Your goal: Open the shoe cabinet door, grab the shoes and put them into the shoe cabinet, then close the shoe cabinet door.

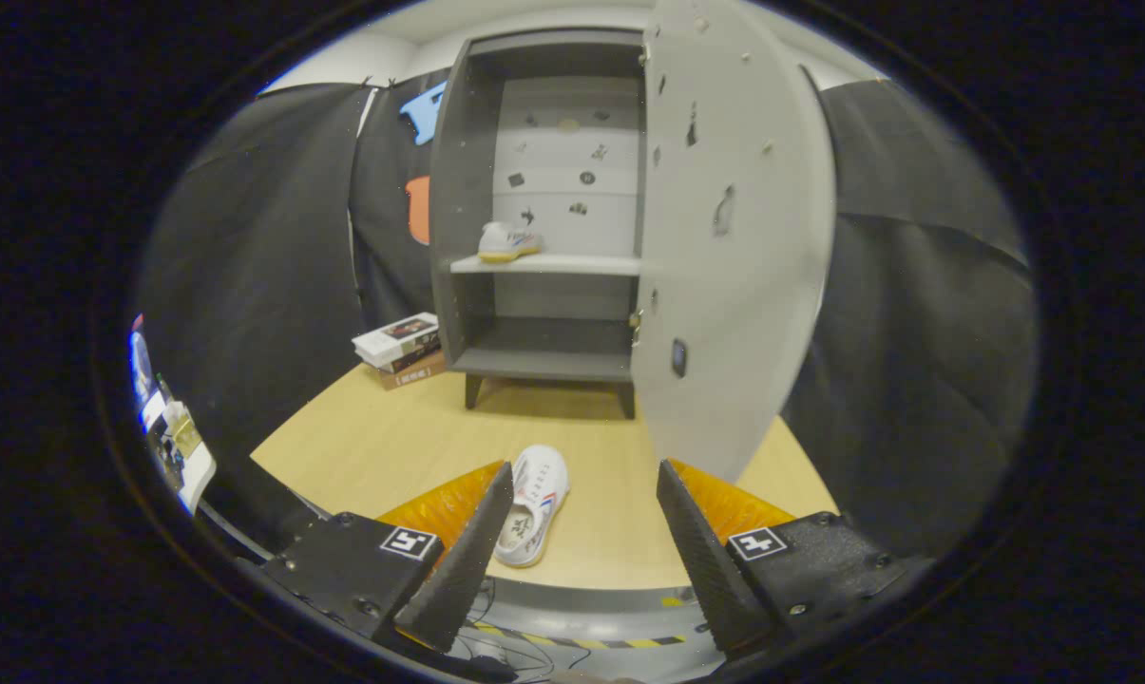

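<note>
The grey shoe cabinet (458,190) stands at the back of the wooden table, its door (734,247) swung wide open toward me on the right. One white shoe (507,241) with a yellow sole rests on the cabinet's middle shelf (572,265). A second white shoe (534,503) lies on the table, close to the left fingertip (496,494). My gripper (583,475) is open with nothing between its fingers, held above the table's near edge, well short of the cabinet.
A stack of books (403,348) sits on the table left of the cabinet. The open door's lower edge hangs just beyond the right finger. Black cloth walls close in both sides. Cables and a striped tape line lie on the floor (582,627) below the table edge.
</note>
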Demonstrator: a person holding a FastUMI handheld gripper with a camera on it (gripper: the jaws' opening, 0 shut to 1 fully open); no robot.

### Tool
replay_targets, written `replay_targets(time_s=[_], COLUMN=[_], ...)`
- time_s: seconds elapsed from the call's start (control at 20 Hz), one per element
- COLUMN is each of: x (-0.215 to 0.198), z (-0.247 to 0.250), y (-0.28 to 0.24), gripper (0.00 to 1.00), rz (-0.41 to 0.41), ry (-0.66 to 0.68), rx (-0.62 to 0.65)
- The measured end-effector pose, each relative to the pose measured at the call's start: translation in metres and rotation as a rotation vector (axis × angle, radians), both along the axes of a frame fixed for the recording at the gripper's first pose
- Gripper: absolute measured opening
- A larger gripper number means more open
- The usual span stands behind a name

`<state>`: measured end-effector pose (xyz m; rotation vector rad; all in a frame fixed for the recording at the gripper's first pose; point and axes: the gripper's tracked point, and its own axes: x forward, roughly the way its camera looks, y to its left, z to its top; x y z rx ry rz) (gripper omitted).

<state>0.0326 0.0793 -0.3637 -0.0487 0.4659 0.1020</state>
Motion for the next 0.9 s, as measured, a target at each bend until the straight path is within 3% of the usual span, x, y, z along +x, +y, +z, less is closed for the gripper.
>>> replay_targets(time_s=[0.35, 0.6, 0.9], x=[0.054, 0.075, 0.116], z=[-0.129, -0.181, -0.200], y=[0.081, 0.104, 0.106], gripper=[0.96, 0.96, 0.96], rz=[0.068, 0.019, -0.066], ry=[0.204, 0.352, 0.357], rx=[0.022, 0.096, 0.105])
